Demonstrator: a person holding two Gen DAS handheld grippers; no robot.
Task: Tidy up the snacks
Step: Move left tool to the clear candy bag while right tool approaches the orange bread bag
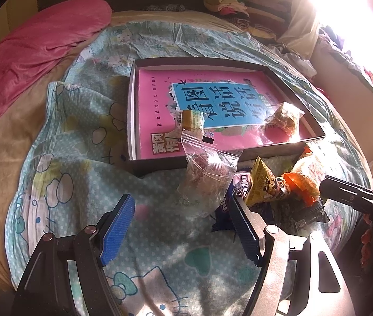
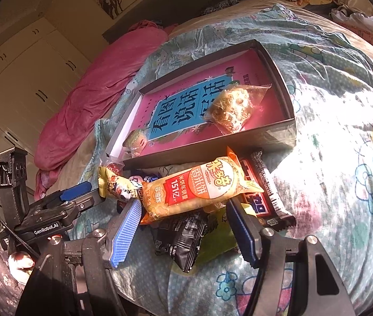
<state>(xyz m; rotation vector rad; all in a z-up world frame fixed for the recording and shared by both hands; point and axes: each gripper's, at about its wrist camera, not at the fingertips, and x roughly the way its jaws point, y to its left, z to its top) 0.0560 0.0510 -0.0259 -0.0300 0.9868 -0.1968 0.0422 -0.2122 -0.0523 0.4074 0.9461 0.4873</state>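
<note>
A shallow dark box (image 1: 186, 159) (image 2: 199, 152) lies on the bed with a pink book in it. On the book are a small yellow snack (image 1: 190, 119) (image 2: 136, 139) and a clear-wrapped brown snack (image 1: 285, 118) (image 2: 232, 108). In front of the box is a heap of snacks. My left gripper (image 1: 181, 200) is open, with a clear zip bag (image 1: 207, 173) just ahead, near its right pad. My right gripper (image 2: 184, 205) is open, its tips flanking the near end of an orange rice-cracker packet (image 2: 199, 184) (image 1: 305, 173). No pad visibly presses on it.
The heap also holds a yellow-green packet (image 2: 115, 184), a black packet (image 2: 184, 239) and a dark bar (image 2: 262, 192). A pink blanket (image 1: 41, 47) lies to the left and folded clothes (image 1: 233, 0) at the far end. A wardrobe (image 2: 28, 79) stands beyond the bed.
</note>
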